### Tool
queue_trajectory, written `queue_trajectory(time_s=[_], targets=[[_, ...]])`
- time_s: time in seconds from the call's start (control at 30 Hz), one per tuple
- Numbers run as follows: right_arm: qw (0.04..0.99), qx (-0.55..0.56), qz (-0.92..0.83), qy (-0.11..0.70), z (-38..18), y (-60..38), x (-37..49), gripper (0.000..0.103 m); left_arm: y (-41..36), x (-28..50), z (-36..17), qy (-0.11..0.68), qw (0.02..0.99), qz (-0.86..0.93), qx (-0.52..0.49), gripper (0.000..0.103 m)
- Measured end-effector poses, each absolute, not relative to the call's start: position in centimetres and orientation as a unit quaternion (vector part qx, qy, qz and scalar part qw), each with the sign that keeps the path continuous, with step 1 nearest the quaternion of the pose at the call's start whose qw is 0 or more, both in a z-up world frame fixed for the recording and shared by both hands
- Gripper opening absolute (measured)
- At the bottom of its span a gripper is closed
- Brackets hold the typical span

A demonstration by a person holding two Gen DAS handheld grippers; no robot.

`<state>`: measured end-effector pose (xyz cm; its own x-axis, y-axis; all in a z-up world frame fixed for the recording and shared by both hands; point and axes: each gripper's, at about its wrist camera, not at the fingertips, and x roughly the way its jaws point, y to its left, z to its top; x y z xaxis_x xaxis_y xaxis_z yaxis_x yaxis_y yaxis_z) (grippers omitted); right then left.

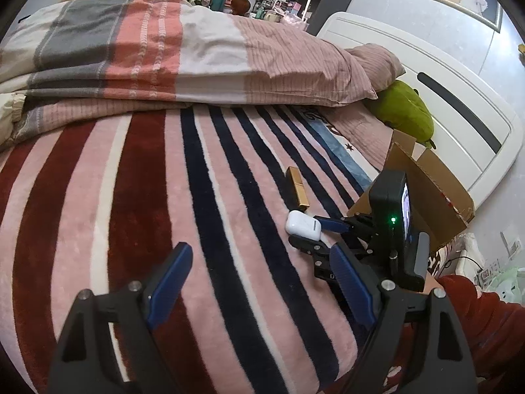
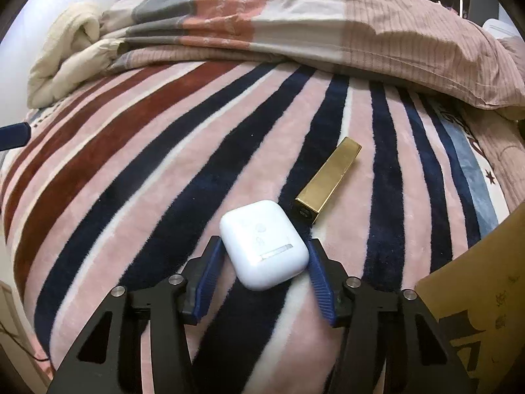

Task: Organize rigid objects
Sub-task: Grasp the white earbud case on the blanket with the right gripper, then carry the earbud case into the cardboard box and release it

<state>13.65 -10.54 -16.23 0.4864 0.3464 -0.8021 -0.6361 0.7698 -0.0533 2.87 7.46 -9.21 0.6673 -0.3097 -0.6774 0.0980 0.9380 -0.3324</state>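
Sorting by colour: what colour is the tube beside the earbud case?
Shiny gold tube, clearest in the right wrist view.

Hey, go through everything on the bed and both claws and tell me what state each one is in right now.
Earbud case: lid closed, lying on the blanket between the right claw's fingers.
Gold lipstick tube: capped, lying flat, untouched.
Cardboard box: flaps open.
Right claw: open, straddling the case.
Left claw: open, holding nothing.

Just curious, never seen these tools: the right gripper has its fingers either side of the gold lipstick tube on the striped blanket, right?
Not quite. In the right wrist view, the right gripper brackets the white earbud case; the gold lipstick tube lies just beyond it, on the striped blanket.
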Motion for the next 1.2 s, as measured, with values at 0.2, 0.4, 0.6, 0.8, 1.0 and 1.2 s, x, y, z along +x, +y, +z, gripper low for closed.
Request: queue_trajectory(time_s=[0.2,0.4,0.6,0.8,1.0,1.2], targets=[[0.84,-0.184,0.351,0.372,-12.7,-9.7,10.2,0.046,6.4,3.4,-8.2,0.388,0.901,-0.138,-0.135,0.084],[0.835,-0.163,0.411,0.327,-7.3,-9.9,7.0,0.046,4.3,3.9,-6.8,0.382,0.895,-0.181,-0.14,0.083],[0.845,-0.159,0.429,0.278,-2.8,-11.1,5.0,0.046,1.4,4.6,-4.1,0.364,0.896,-0.217,-0.131,0.071],[0.861,-0.151,0.406,0.267,-1.1,-14.6,5.4,0.046,-3.3,6.2,-1.6,0.362,0.893,-0.249,-0.092,0.046],[0.881,-0.141,0.365,0.265,0.7,-20.3,6.9,0.046,-9.4,8.7,0.2,0.365,0.887,-0.279,-0.053,0.045],[0.89,-0.136,0.32,0.294,1.1,-26.0,9.1,0.046,-15.7,11.7,0.1,0.38,0.87,-0.311,-0.028,0.045]])
